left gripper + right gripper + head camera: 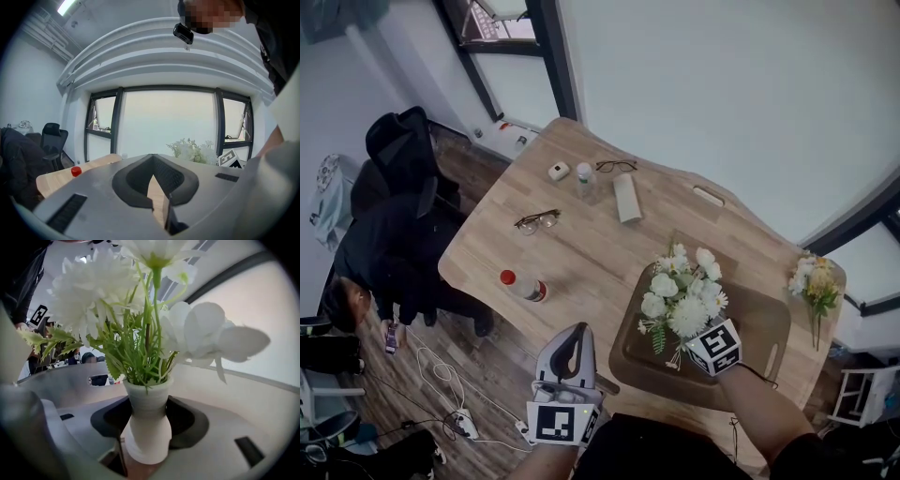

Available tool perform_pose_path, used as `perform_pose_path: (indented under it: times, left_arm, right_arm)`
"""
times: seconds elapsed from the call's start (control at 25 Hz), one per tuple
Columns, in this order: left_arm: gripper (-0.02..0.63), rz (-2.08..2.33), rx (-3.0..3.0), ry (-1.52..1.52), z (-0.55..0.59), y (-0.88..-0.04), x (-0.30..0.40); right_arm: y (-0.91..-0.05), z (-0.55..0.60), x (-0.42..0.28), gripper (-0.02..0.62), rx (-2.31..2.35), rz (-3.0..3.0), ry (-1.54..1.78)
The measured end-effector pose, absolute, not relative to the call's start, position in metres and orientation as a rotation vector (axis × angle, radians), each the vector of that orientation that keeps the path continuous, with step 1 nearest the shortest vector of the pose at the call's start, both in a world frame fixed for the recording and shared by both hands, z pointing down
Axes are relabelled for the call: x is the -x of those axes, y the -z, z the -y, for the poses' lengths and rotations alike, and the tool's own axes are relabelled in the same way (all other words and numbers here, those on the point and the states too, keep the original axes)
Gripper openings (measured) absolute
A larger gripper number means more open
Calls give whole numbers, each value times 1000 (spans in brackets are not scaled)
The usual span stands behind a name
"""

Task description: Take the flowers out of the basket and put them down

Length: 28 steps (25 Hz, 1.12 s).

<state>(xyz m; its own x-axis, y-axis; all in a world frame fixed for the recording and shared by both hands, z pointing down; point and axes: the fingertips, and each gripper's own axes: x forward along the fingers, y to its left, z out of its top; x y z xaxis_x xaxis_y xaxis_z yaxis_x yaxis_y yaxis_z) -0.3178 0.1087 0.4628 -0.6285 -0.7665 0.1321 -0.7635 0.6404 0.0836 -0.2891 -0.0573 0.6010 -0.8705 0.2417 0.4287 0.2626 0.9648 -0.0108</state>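
My left jaws: my left gripper (152, 159) is clenched, its dark ribbed pads meeting at the tips with nothing between them, held at the near table edge.
My right jaws: my right gripper (147, 411) is grasping the vase (147, 427), with a dark pad on each side of its narrow neck.
Vase: white, matte, finely ribbed, flaring at the lip and swelling below the neck.
Flowers: the white flowers (682, 295) rise from the vase as round pompom heads and broad smooth petals on thin green stems. They are over the basket, and I cannot tell whether the base touches it.
Basket: the basket (769, 319) is dark brown, shallow and rounded at the corners.
Table: the table (581, 244) is pale wood grain with a curved edge.
Farther off: yellow flowers (814, 281) lie beside the basket, and glasses (536, 221) sit mid-table.
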Motion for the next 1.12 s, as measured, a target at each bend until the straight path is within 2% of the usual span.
perform_pose_path:
  times: [1.12]
  left_arm:
    - [2,2691,-1548,102,-62,-401,284]
  right_arm:
    - [-496,107,204,250,76,2723,114]
